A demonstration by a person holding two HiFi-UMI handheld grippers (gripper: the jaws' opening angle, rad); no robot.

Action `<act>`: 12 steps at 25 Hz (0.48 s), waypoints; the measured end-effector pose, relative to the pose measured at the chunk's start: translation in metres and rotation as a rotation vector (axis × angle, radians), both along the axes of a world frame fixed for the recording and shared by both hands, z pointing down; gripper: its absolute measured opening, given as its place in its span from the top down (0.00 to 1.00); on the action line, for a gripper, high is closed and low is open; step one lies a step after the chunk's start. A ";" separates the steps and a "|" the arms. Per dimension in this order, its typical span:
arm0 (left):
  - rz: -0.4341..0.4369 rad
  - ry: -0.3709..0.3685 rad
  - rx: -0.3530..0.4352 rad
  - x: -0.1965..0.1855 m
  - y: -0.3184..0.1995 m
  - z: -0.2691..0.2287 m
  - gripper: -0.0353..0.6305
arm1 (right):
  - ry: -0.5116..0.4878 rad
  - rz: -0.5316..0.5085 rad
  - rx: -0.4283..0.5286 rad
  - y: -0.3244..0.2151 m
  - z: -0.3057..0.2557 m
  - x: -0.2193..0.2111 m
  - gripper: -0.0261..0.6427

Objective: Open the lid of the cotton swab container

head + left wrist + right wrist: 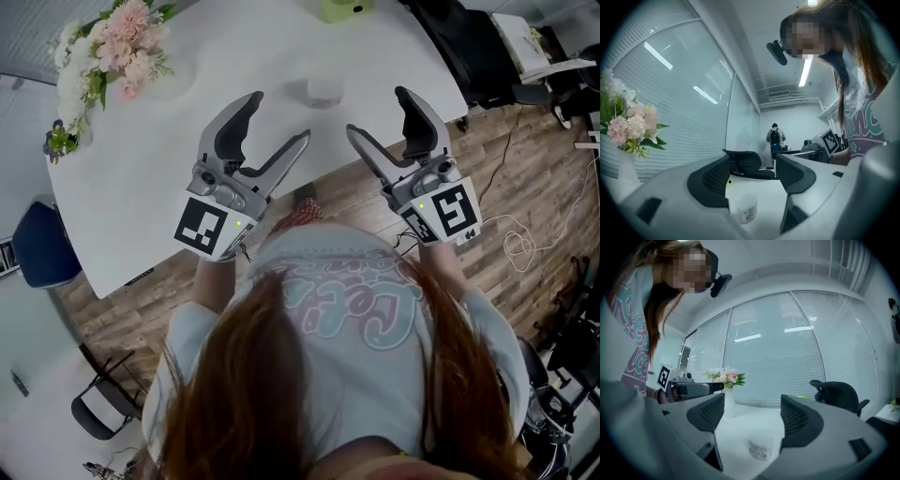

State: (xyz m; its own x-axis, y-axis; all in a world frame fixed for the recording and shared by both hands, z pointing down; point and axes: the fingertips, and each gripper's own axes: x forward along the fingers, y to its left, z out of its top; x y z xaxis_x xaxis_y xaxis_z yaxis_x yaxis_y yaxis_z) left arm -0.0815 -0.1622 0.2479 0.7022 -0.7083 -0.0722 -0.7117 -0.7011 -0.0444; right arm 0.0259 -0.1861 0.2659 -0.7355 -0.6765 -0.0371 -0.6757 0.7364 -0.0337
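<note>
The cotton swab container (324, 90) is a small translucent white tub with a lid on, standing upright on the white table (141, 178). It also shows low between the jaws as the container (746, 209) in the left gripper view and the container (761, 447) in the right gripper view. My left gripper (278, 118) hovers open to its left and nearer me. My right gripper (377, 112) hovers open to its right. Neither touches the tub, and both hold nothing.
A vase of pink and white flowers (103, 56) stands at the table's far left. A yellow-green object (345, 9) lies at the far edge. A black office chair (469, 47) is beyond the right end, a blue chair (42, 246) at the left. A person (775, 138) stands far off.
</note>
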 end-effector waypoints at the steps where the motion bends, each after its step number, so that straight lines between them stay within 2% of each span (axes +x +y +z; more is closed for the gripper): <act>1: 0.002 -0.002 0.003 -0.002 -0.006 0.000 0.53 | -0.001 0.003 0.001 -0.005 -0.001 -0.002 0.39; 12: 0.079 -0.017 0.004 -0.013 -0.052 0.010 0.53 | 0.001 0.050 0.016 -0.047 0.003 -0.017 0.40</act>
